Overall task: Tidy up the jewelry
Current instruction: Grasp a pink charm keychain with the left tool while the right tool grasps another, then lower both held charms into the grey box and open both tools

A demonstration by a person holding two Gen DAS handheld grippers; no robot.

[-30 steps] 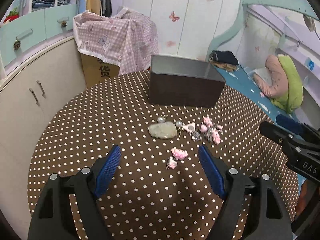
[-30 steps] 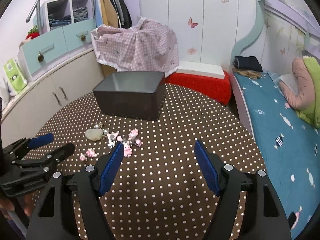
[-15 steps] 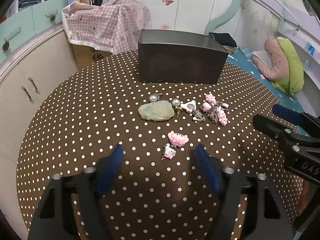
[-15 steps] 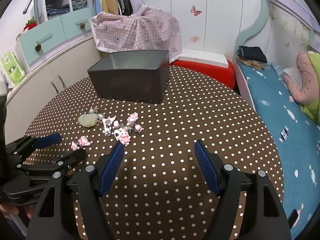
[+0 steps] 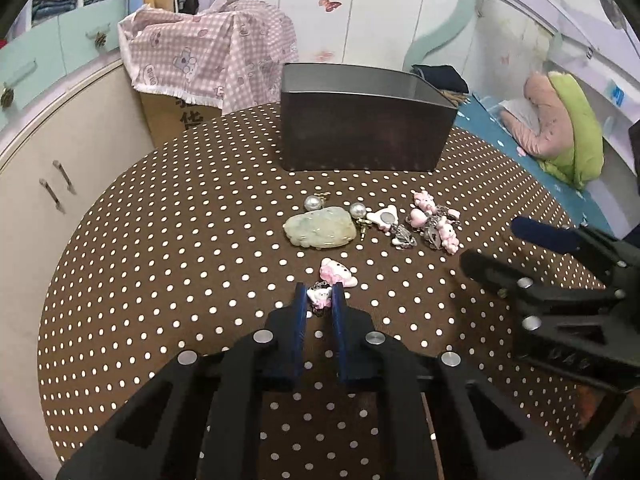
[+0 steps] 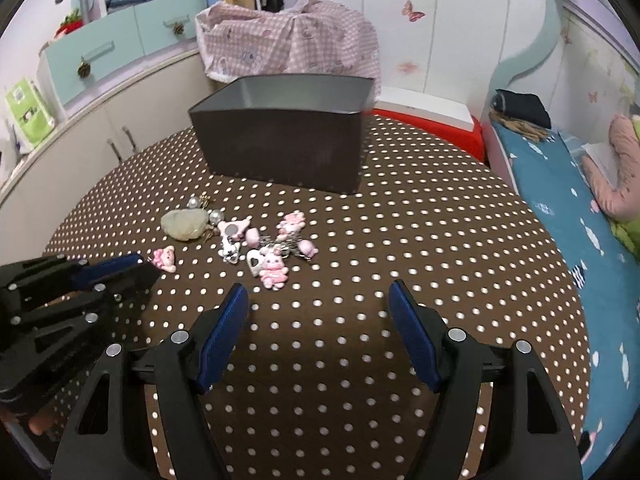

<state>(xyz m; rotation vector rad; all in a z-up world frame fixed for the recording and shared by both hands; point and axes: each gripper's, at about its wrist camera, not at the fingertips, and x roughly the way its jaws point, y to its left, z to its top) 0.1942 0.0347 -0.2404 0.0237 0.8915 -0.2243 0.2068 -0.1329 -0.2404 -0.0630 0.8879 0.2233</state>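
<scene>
Jewelry lies on a round brown polka-dot table [image 5: 160,248]. My left gripper [image 5: 319,295] is shut on a small pink-and-white charm [image 5: 319,296] at table level. Just beyond it lies a pink charm [image 5: 338,273]. Farther off are a pale green jade pendant [image 5: 320,229], two pearl earrings [image 5: 312,203], and a cluster of pink and silver charms [image 5: 434,224]. A dark open box [image 5: 360,140] stands behind them. My right gripper [image 6: 318,300] is open and empty, above the table just short of the pink cluster [image 6: 274,268]. The left gripper also shows in the right wrist view [image 6: 132,266].
White cabinets [image 5: 60,168] curve along the left of the table. A carton under pink checked cloth [image 5: 208,56] stands behind the table. A bed with blue sheet [image 6: 560,184] runs along the right. A red cushion [image 6: 432,120] sits behind the box.
My left gripper moved forward and down to the table and closed on the small pink-and-white charm. My right gripper stayed open and tilted closer to the table.
</scene>
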